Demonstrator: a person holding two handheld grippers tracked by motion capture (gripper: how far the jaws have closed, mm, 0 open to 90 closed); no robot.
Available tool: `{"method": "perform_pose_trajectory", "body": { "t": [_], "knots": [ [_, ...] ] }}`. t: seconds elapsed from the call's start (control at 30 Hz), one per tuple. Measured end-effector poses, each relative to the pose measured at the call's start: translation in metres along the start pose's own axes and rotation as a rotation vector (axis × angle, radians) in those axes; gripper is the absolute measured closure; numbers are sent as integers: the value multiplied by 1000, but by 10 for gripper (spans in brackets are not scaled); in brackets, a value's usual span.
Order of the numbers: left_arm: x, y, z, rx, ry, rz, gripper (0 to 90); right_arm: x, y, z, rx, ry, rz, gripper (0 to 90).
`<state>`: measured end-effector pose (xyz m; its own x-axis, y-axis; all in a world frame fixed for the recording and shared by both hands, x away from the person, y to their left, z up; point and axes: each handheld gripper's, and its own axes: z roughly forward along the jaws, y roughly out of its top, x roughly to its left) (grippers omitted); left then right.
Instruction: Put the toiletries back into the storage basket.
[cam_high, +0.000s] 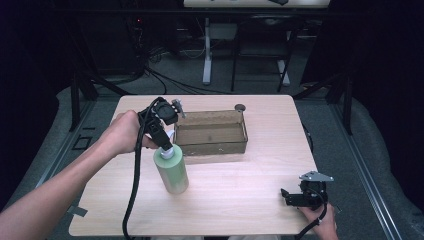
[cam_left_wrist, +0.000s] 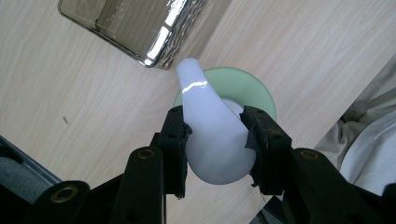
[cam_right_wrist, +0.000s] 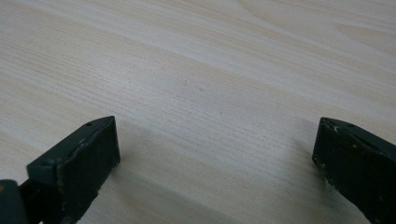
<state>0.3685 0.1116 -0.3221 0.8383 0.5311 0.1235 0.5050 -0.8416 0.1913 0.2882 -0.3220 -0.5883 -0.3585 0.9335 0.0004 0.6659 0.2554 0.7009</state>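
Gripping the white pump head (cam_left_wrist: 212, 140) of the green bottle (cam_high: 171, 171), my left gripper (cam_left_wrist: 216, 135) holds it upright on the table (cam_high: 240, 190) beside the clear bin (cam_high: 212, 132); my right gripper (cam_right_wrist: 215, 154) rests spread, holding nothing.

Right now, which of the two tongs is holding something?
The left tongs, clamped on the white pump top of the green bottle; the right tongs gape over bare table.
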Motion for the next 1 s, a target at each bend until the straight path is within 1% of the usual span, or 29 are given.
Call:
{"method": "perform_pose_trajectory", "body": {
  "t": [0.13,0.17,0.33,0.4,0.43,0.47,0.53,0.63,0.8,1.0],
  "knots": [
    [-1,2,0,4,5,12,624,0,0,0,0,0,0,1],
    [-1,2,0,6,6,23,625,0,0,0,-5,-2,2,1],
    [-1,4,0,9,12,37,626,0,-1,0,-4,-3,2,0],
    [-2,4,-1,1,20,43,626,0,-1,0,-5,-4,2,0],
    [-3,4,-3,-17,36,51,627,0,-1,0,-5,-3,2,0],
    [-4,4,-4,-30,40,51,627,0,-1,0,-5,-3,2,0],
    [-5,5,-7,-25,48,66,627,0,-1,0,-6,-3,1,0],
    [-4,5,-8,-11,59,73,628,0,-1,0,-8,-2,3,0],
    [-2,6,-15,-11,49,68,628,0,-1,0,-8,-3,3,0],
    [-4,9,-23,7,54,89,628,-1,-2,0,-10,-5,3,0]
  ]
}}
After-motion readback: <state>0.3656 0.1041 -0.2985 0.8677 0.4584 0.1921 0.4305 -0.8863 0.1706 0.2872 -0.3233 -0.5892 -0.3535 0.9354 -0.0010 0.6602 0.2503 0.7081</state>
